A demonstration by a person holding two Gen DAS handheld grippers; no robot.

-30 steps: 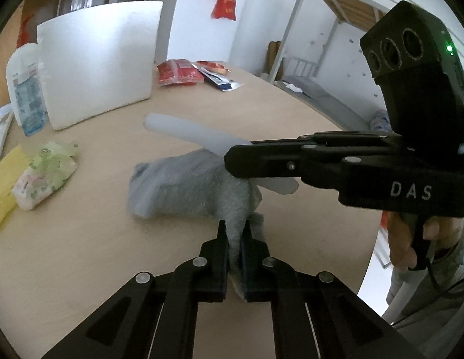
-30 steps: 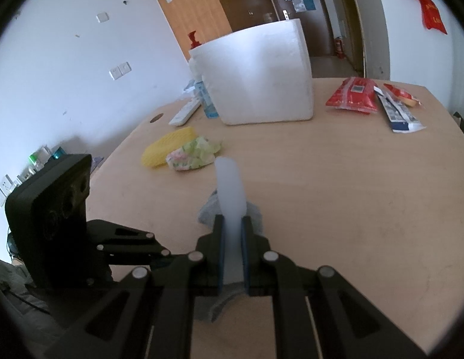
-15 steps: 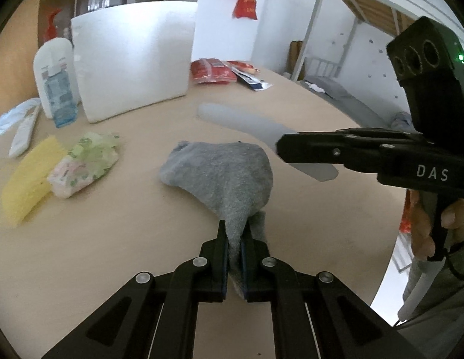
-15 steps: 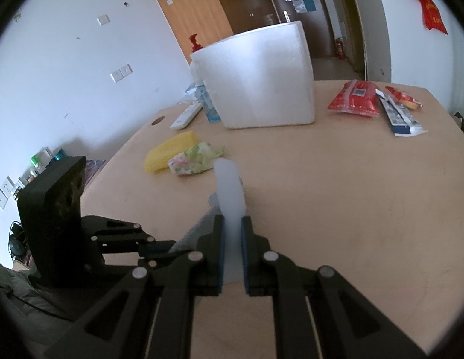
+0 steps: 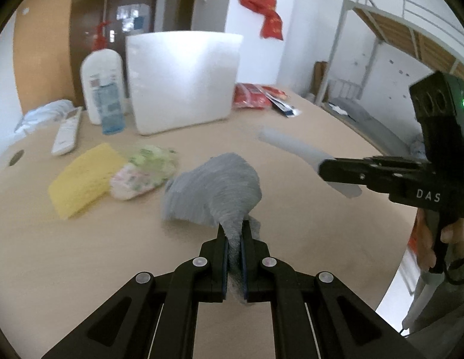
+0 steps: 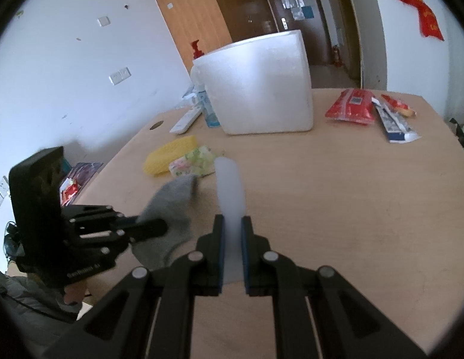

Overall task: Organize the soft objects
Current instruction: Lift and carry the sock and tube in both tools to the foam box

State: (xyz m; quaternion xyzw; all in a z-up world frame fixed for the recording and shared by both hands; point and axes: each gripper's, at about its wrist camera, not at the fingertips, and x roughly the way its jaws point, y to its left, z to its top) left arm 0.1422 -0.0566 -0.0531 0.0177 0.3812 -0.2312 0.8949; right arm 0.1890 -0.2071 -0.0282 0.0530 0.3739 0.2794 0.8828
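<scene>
Two grippers work over a wooden surface [image 6: 336, 197]. Left gripper [image 5: 234, 233] is clamped on one end of a grey sock [image 5: 214, 188], whose bulk bunches just ahead of it above the surface. Right gripper [image 6: 232, 233] is closed on a pale translucent strip [image 6: 229, 185] pointing forward. Nearby lie a yellow sponge [image 5: 82, 179] and a floral cloth [image 5: 142, 170].

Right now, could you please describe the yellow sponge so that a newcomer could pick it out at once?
Start at the big white foam box standing on the wooden table. In front of it, on the pump bottle's side, lies the sponge, flat on the table and touching a floral packet. It is the only plain yellow thing there, a ridged rectangular slab, unlike the grey sock nearby.
</scene>
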